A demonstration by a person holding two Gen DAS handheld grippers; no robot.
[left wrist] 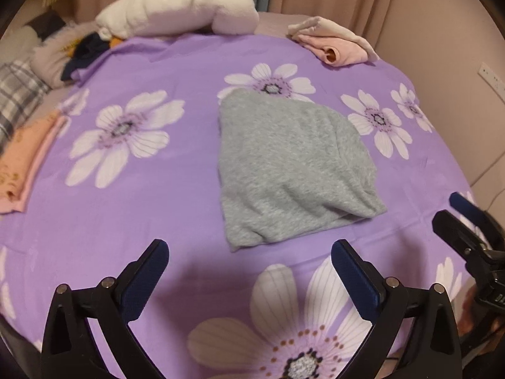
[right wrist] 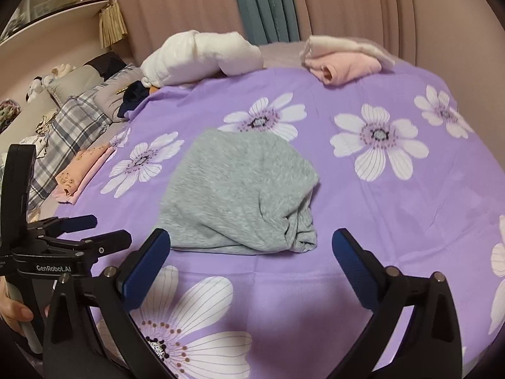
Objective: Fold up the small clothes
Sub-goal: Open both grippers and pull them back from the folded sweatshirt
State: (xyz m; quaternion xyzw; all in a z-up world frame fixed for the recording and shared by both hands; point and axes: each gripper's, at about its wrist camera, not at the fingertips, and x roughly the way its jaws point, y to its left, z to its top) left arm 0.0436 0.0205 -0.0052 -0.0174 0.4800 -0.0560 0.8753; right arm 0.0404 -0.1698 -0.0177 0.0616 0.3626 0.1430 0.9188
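Note:
A folded grey knit garment (left wrist: 290, 167) lies on the purple flowered bedsheet (left wrist: 164, 218); it also shows in the right wrist view (right wrist: 240, 195). My left gripper (left wrist: 249, 252) is open and empty, just short of the garment's near edge and above the sheet. My right gripper (right wrist: 251, 241) is open and empty, its jaws level with the garment's near edge. The right gripper shows at the right edge of the left wrist view (left wrist: 464, 218). The left gripper shows at the left of the right wrist view (right wrist: 85, 230).
A folded peach and pink stack (left wrist: 22, 164) lies at the left edge of the sheet. A folded pink and cream pile (left wrist: 334, 42) sits far right. A rolled white blanket (left wrist: 180, 9) lies at the back, with dark clothes (left wrist: 85, 53) and a plaid pillow (right wrist: 69, 132) to the left.

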